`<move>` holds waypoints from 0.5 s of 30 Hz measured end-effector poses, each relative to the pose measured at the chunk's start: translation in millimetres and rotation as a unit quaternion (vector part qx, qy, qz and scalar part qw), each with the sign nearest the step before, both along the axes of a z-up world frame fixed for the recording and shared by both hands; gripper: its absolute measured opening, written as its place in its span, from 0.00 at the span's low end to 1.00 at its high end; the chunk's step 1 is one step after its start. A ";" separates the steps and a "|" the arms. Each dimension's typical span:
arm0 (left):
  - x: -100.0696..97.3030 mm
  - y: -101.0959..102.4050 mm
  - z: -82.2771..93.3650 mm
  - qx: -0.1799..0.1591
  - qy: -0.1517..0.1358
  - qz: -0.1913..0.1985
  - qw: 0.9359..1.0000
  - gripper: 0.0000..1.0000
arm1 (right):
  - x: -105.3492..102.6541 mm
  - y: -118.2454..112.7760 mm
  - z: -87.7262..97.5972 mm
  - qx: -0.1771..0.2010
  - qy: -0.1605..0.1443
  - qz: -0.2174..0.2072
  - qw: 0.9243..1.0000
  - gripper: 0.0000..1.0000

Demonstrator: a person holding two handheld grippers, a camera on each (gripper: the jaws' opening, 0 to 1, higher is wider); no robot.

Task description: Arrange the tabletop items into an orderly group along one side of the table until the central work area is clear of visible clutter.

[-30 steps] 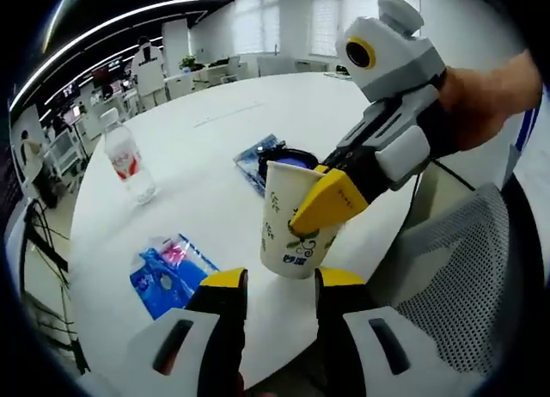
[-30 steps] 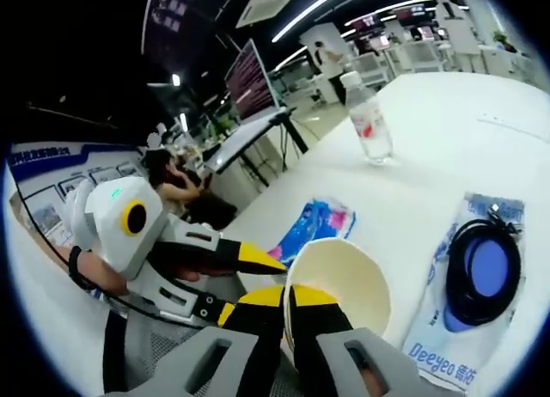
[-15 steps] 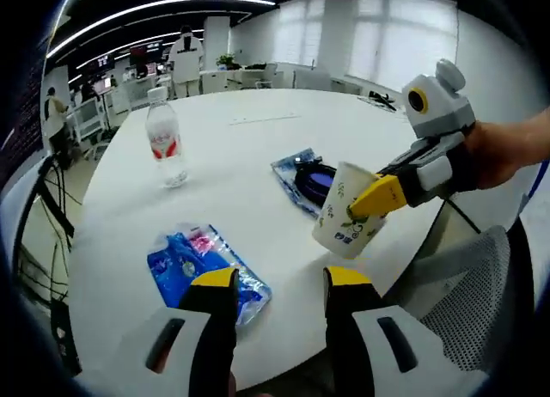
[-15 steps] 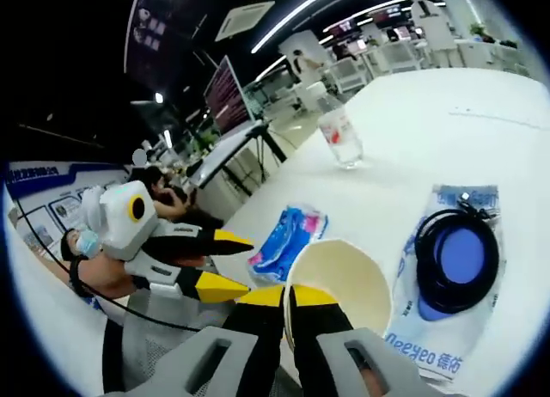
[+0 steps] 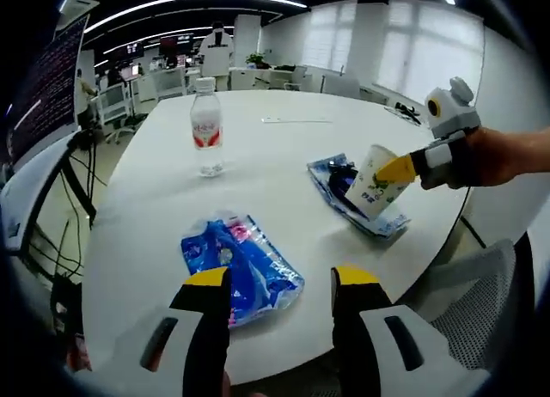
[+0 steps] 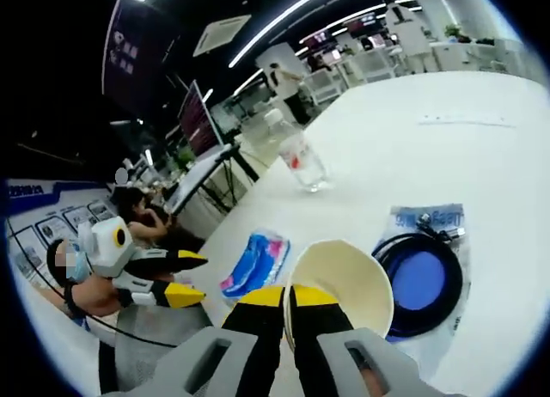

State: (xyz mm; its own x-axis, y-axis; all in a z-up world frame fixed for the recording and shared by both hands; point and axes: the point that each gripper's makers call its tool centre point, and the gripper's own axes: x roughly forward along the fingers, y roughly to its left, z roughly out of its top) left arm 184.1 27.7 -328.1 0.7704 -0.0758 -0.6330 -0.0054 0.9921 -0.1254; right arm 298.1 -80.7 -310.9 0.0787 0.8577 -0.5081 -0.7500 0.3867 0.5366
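A white paper cup [image 5: 375, 185] with a green print hangs tilted over the blue cable packet [image 5: 335, 180], with my right gripper [image 5: 402, 167] shut on its rim. In the right gripper view the cup's open mouth [image 6: 340, 278] sits right past my right gripper [image 6: 288, 296], beside the coiled cable packet [image 6: 420, 272]. My left gripper [image 5: 281, 281] stands open over the table's near edge, just short of a blue wipes packet [image 5: 241, 266]. A water bottle [image 5: 205, 135] stands upright farther back. The left gripper [image 6: 187, 277] shows open off the table's edge.
The round white table [image 5: 266, 152] holds a thin flat strip [image 5: 292, 119] near its far side. A grey mesh chair [image 5: 468, 315] sits at the near right edge. Office desks, monitors and seated people [image 6: 142, 225] lie beyond the table.
My left gripper has drawn back from the cup towards the table's near edge. The right gripper has carried the cup away over the cable packet, still shut on its rim.
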 end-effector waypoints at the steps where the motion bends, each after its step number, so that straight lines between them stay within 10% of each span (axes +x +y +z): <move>1: -1.0 -1.9 4.1 0.001 0.000 0.001 1.000 0.46 | 2.3 1.4 1.4 0.003 0.003 -0.003 1.000 0.00; 15: -4.1 6.0 5.4 0.010 -0.001 0.009 1.000 0.47 | 25.1 16.0 0.0 -0.003 -0.002 0.000 1.000 0.00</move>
